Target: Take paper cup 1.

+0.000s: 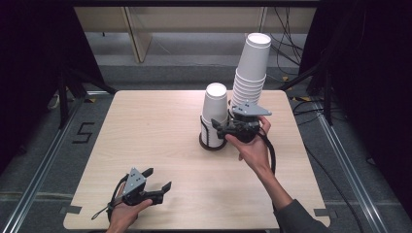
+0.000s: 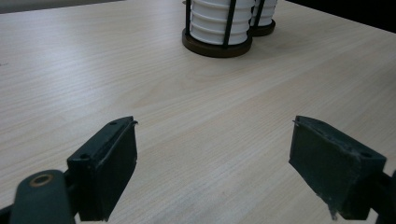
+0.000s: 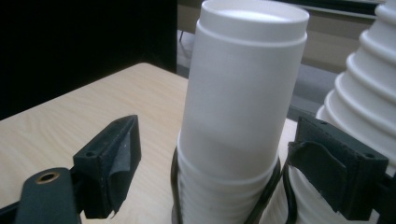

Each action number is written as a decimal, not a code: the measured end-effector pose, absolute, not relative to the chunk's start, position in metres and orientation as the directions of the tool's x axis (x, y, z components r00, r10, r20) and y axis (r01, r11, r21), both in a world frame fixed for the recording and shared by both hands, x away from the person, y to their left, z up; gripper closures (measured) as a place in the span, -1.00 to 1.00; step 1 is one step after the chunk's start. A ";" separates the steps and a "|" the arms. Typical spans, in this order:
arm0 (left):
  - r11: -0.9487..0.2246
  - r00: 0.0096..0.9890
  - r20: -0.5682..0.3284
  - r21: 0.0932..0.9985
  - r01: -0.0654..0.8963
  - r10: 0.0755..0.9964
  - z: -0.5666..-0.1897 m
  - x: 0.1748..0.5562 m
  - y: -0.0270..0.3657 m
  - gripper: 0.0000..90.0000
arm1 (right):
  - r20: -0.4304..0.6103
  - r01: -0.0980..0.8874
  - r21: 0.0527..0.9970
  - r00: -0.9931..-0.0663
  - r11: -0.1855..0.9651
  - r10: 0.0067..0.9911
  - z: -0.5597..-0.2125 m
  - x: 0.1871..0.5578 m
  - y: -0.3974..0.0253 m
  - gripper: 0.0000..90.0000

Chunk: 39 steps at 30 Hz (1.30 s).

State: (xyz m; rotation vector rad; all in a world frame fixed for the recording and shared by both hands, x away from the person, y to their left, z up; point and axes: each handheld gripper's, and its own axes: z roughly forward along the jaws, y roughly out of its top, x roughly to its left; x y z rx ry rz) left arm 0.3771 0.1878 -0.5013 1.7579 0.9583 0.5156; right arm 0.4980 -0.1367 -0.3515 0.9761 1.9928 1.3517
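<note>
Nearest to the person, the left gripper (image 1: 158,185) rests low at the near left part of the wooden surface (image 1: 145,131). Its jaws are spread wide and hold nothing. In the left gripper view there is bare wood between them, and the cup holders stand far off.

Farther in, toward the right, the right gripper (image 1: 219,127) is up beside the short stack of white paper cups (image 1: 214,109). This stack stands straight up in a dark wire holder (image 1: 210,139) with a round base. In the right gripper view the jaws are spread, one on each side of the short stack (image 3: 243,93), and they do not seem to press it yet. The top cup sticks up well above the cups under it, so it looks like the one to take.

Just behind and to the right stands the tall stack of cups (image 1: 250,73), which leans a little to the right at the top. It is very close to the right gripper's far jaw.

The right hand is much nearer to the cups than the left. The short stack runs up and down, so I think the grab should close from the sides and then lift straight up. A bump on the tall stack could tip it.
</note>
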 end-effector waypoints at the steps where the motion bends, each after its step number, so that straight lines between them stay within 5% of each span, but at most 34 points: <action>1: -0.159 0.591 -0.094 0.918 0.363 0.801 -0.501 0.377 0.188 -0.68 | -0.034 0.266 0.935 -0.594 0.236 0.804 -0.352 0.498 -0.137 -0.63; 18: -0.158 0.589 -0.094 0.919 0.362 0.803 -0.501 0.375 0.190 -0.68 | -0.035 0.334 0.919 -0.461 0.209 0.887 -0.345 0.536 -0.102 -0.65; 39: -0.163 0.588 -0.092 0.916 0.366 0.804 -0.501 0.374 0.190 -0.68 | 0.015 0.356 0.922 -0.423 0.151 0.906 -0.346 0.548 -0.097 -0.57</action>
